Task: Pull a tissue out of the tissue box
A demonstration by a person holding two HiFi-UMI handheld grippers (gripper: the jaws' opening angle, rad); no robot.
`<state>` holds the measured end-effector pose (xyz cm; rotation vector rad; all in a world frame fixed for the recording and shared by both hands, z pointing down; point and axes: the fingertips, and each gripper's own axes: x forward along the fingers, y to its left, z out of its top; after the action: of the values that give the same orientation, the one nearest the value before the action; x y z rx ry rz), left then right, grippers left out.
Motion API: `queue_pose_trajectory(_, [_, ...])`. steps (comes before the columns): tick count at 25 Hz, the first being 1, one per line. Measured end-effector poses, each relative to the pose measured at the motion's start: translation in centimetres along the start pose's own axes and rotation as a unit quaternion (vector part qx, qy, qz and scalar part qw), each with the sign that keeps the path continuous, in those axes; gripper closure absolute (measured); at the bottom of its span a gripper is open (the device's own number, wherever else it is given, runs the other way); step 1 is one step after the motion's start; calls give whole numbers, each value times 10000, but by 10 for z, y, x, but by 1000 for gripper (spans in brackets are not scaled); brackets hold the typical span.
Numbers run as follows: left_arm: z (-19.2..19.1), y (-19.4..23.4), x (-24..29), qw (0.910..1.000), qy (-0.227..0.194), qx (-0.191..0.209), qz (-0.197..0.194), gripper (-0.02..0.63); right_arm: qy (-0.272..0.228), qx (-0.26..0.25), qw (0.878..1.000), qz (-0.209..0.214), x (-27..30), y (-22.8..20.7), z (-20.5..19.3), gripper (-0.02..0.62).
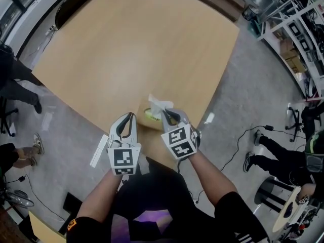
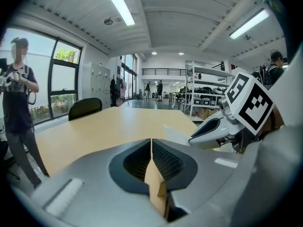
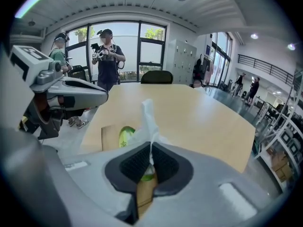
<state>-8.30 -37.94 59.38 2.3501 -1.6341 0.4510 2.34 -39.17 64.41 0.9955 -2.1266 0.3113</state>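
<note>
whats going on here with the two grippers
A person works a gripper in each hand at a table. The right gripper is shut on the tissue sticking up from the tissue box. The left gripper, jaws together, sits at the box's edge, seemingly steadying it. The tissue is not yet out.

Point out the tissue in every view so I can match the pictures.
Head view: tissue low centre, near the table's near edge.
Left gripper view: tissue a pale wedge just right of centre.
Right gripper view: tissue centre, pinched in the right tongs.
Shared landmark: the wooden table.
</note>
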Motion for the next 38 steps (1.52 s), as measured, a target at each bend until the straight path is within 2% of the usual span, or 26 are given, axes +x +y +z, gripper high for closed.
queue_pose_trajectory(11, [25,-6,-3,9996,-245,78,-72,588,-320,134,9994,-74,-21,-9,22,595])
queue_pose_trajectory(18, [51,-4,-18,9982,-588,41,-94,588,-918,250,9941,-513,-61,-21,60,595])
queue_pose_trajectory(24, [67,-5,-48,9962,-860,24,-118,588,-1304,404,9867,-887,-102,-14,75,595])
queue_pose_trajectory(28, [75,-11,-77,9947,-1015,30,-177,588,-1464,520,9809,-1171,-130,-2,66,597])
queue_pose_trajectory(38, [42,-29,-151,9936,-935,-119,-626,588,-1514,995,9714,-1538,-182,71,28,597])
